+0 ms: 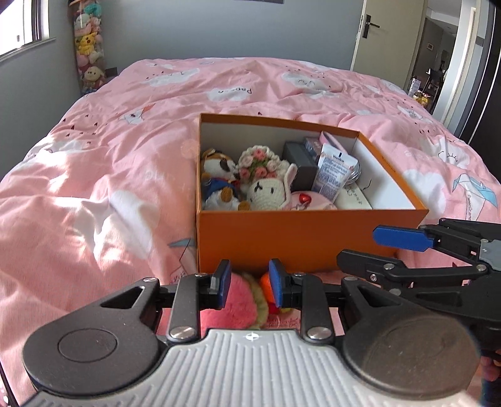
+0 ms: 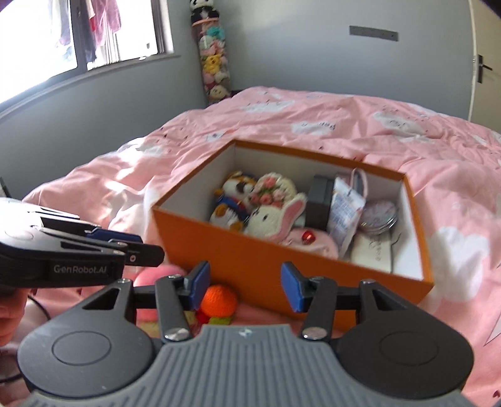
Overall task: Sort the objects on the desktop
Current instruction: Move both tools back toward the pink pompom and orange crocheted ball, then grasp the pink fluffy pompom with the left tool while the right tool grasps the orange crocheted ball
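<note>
Pink duvet (image 1: 125,131) with white cloud prints covers the whole bed. Tall clear tube of plushies (image 1: 89,47) stands in the corner by the window (image 2: 94,31). Grey wall (image 1: 203,28), door (image 1: 369,34) ajar on the right.

We read "GenRobot.AI" on the left gripper (image 2: 125,247) body, "Vaseline" on the tube (image 1: 332,173) inside the orange box (image 1: 281,238)

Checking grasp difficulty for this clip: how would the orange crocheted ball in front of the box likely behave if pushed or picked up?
The orange crocheted ball looks round, so a push would probably roll it, though the soft pink duvet should slow it. Its yarn surface suggests it is light, squashy and not slippery.
</note>
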Demonstrator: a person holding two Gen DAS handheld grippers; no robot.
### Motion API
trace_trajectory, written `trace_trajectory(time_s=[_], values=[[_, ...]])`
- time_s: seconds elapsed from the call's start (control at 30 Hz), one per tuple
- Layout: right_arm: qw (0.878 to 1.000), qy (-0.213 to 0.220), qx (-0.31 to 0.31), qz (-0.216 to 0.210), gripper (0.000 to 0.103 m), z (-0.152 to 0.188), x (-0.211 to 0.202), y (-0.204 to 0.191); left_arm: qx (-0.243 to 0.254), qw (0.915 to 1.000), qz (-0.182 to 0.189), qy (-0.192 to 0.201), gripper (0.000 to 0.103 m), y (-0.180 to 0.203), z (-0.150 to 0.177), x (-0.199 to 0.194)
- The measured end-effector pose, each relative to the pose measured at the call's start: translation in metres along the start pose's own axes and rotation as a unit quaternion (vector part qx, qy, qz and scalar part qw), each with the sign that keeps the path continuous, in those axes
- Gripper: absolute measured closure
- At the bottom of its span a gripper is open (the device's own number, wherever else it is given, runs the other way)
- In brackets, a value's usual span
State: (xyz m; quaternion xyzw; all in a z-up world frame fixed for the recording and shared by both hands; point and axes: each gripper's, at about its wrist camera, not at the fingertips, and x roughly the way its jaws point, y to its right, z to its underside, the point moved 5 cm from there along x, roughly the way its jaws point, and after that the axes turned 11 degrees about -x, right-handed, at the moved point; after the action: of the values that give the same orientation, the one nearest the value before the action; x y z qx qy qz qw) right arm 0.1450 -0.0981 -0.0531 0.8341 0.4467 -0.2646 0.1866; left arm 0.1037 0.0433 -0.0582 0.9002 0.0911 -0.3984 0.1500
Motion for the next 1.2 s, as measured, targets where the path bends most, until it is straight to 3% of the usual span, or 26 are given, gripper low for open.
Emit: trace_trajectory(time_s=[0.27, 0.4, 0.7, 0.9, 1.2], values=[[0.999, -0.034, -0.006, -0.014, 0.053, 0.013, 0.020, -0.016, 0.001, 0.9988, -0.034, -0.035, 0.070, -0.015, 0.023, 0.010], [0.998, -0.053, -0.006, -0.021, 0.054, 0.019, 0.032, -0.019, -0.008, 0.9984, -0.041, -0.039, 0.048, -0.022, 0.025, 0.012], [0.995, -0.090, -0.015, -0.048, 0.054, 0.028, 0.059, -0.028, -0.018, 0.9973, -0.047, -0.053, 0.038, -0.031, 0.029, 0.024], [0.993, -0.106, -0.002, -0.058, 0.054, 0.031, 0.080, -0.021, -0.032, 0.9957, -0.048, -0.073, 0.037, -0.038, 0.032, 0.039], [0.988, -0.127, 0.014, -0.084, 0.054, 0.030, 0.110, -0.013, -0.046, 0.9940, -0.066, -0.074, 0.037, -0.048, 0.024, 0.054]])
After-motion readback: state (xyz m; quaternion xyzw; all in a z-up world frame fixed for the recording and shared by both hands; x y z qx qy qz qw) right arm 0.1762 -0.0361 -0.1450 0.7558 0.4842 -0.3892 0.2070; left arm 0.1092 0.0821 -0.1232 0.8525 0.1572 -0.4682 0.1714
